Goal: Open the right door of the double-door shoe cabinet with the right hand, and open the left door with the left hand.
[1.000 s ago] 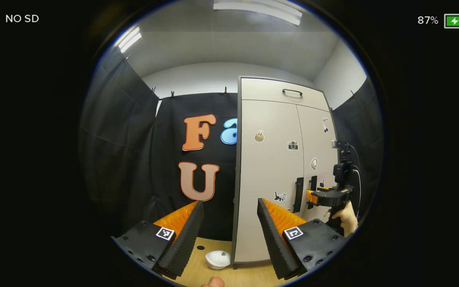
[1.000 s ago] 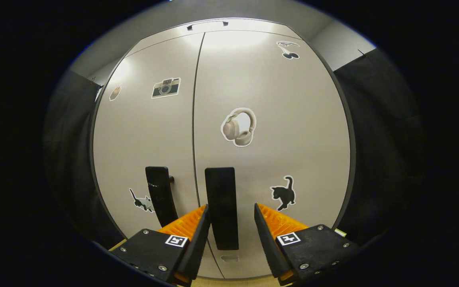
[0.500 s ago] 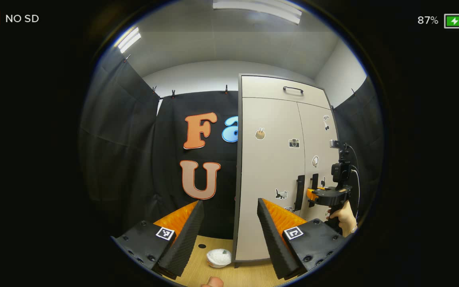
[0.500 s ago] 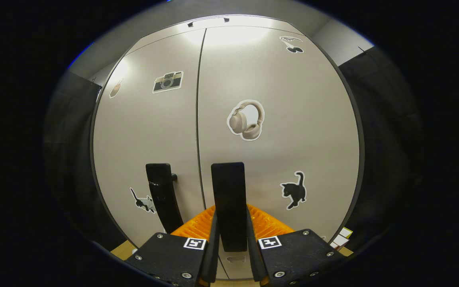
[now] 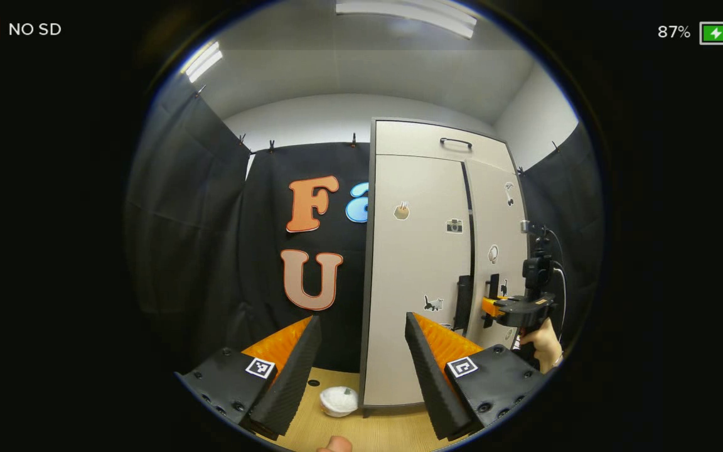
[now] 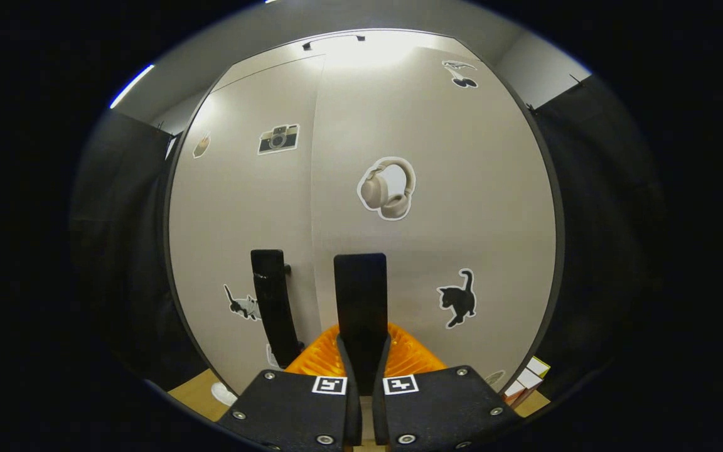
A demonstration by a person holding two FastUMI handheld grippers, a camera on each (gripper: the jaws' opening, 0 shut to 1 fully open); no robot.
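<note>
Right tongs (image 6: 361, 383) clamp the right door handle (image 6: 359, 295); left tongs (image 5: 361, 364) apart, seemingly idle.

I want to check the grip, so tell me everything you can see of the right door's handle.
The right door's handle is a flat, black, upright bar, matte like plastic or painted metal, set near the door's inner edge beside the left door's handle. The right gripper is shut on its lower part, a finger on each side. The right door stands slightly ajar.
</note>
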